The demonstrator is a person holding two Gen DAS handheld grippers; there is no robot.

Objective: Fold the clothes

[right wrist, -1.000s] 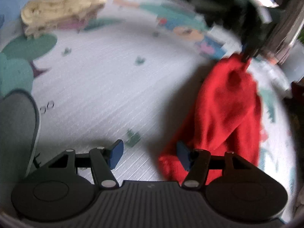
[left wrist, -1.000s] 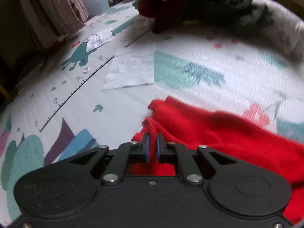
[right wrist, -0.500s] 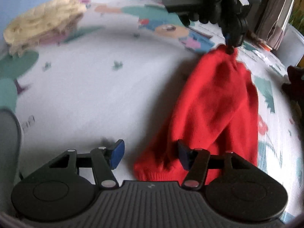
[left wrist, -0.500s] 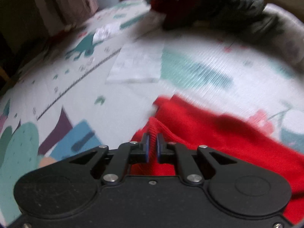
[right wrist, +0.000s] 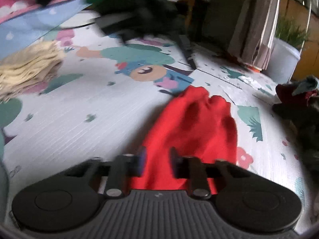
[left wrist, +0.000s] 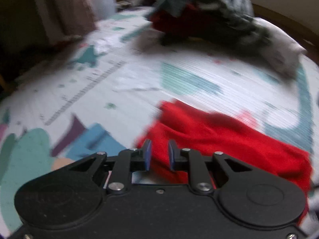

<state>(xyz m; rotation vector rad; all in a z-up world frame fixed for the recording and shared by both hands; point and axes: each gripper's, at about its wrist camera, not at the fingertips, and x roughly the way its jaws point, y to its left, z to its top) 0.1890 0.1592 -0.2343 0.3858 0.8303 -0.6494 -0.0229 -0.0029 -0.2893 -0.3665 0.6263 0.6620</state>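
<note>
I am hovering both hand-held grippers, left [left wrist: 159, 155] and right [right wrist: 157, 164], parted, over the red garment [right wrist: 191, 131] on the play mat [right wrist: 79, 127]; a shallow pinch risks slipping, bunching the fold.

There was one red garment [left wrist: 215, 139] on the one printed play mat [left wrist: 127, 83]. At two o'clock in the right wrist view lay one heap of dark clothes [right wrist: 299, 103], its pieces too blurred to count. At nine o'clock sat one folded cream cloth [right wrist: 30, 67]. One white bin [right wrist: 283, 61] stood at two o'clock. Two grippers showed: the left gripper [left wrist: 159, 155] and the right gripper [right wrist: 157, 162].
</note>
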